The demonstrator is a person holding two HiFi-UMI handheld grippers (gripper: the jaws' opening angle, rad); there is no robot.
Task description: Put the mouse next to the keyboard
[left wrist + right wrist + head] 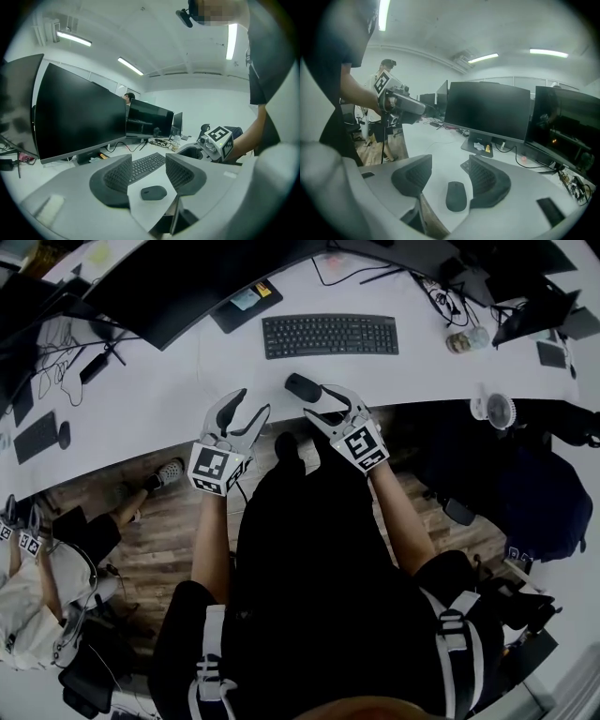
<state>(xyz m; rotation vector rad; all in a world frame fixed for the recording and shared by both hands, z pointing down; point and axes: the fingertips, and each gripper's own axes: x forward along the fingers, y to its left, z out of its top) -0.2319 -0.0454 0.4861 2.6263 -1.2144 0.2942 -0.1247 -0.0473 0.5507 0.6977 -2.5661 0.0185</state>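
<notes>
Left gripper (246, 409) hangs over the desk (169, 390) edge, jaws apart, nothing in them. Mouse (302, 386) sits on the desk near its front edge, just in front of the keyboard (330, 335) but not touching it. Right gripper (321, 403) is spread wide around the mouse, not squeezing it.

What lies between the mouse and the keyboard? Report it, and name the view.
Nothing: only bare white desk separates the mouse from the keyboard, as the head view shows.
</notes>
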